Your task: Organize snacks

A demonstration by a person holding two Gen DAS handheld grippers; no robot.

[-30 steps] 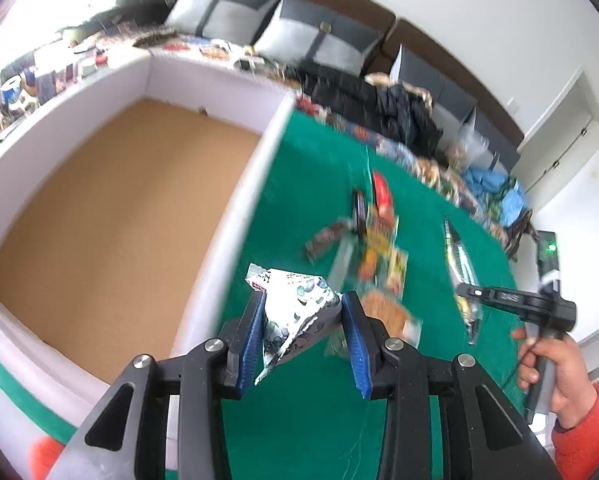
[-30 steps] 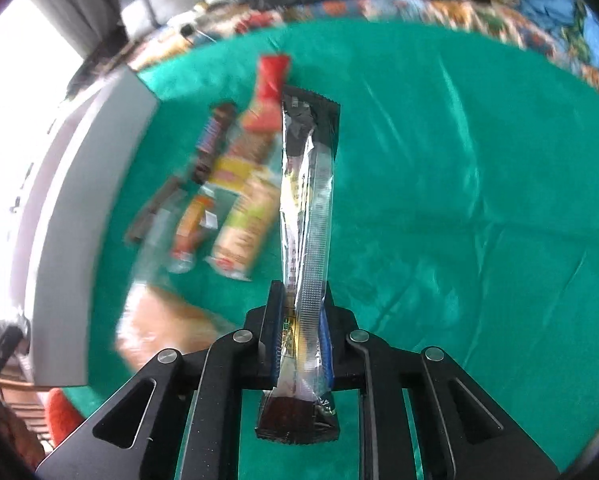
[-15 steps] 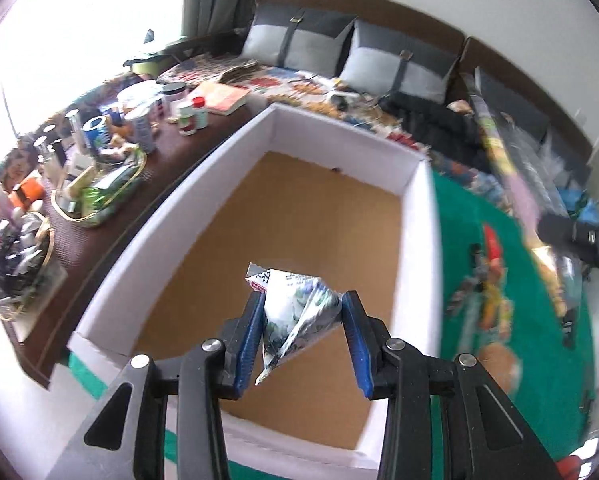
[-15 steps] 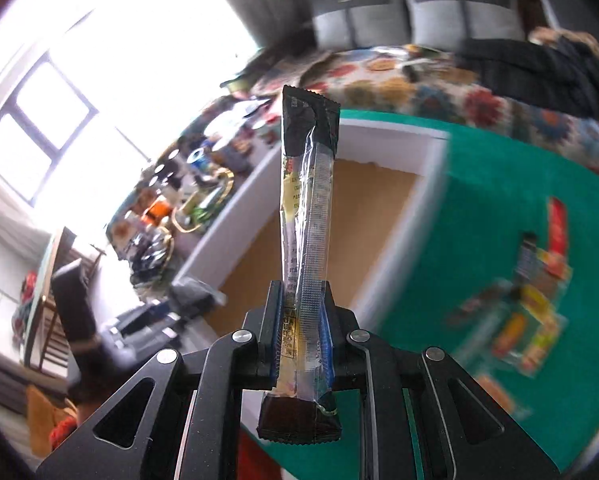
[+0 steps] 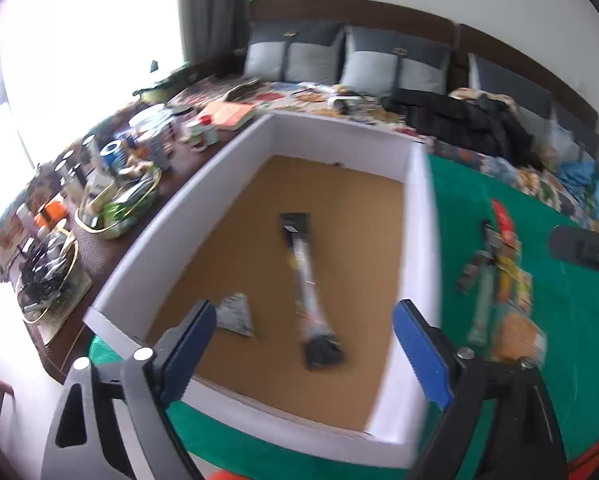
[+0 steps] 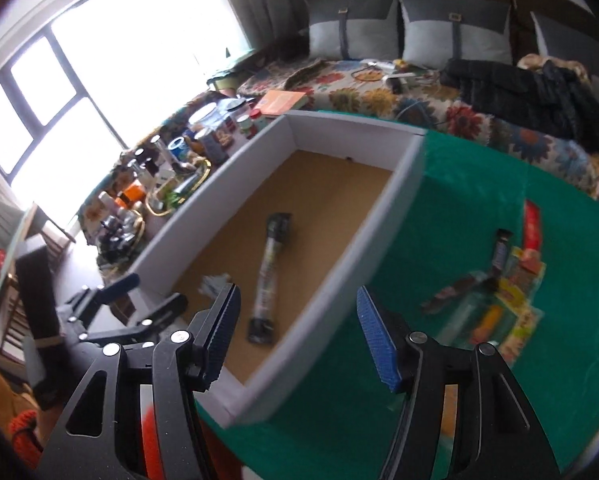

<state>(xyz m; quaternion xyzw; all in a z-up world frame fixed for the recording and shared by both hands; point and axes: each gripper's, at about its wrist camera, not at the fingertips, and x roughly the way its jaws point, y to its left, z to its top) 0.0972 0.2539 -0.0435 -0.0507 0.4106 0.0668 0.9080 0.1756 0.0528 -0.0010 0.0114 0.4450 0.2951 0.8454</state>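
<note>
White-walled cardboard box [image 5: 417,216] with brown floor sits on green cloth-covered surface [image 5: 571,320]. Inside it lie long clear-and-black snack stick packet [image 5: 305,276], middle of floor, and small silver crinkled snack pouch [image 5: 235,314], near-left of it, apart. Left gripper [image 5: 301,350] above box's near edge, fingers have just been opening, now spread wide, empty. Right gripper [image 6: 295,330] over box's right wall, fingers have just been opening too, empty. Loose pile of colourful snack packets [image 6: 503,300] on cloth, right of box.
</note>
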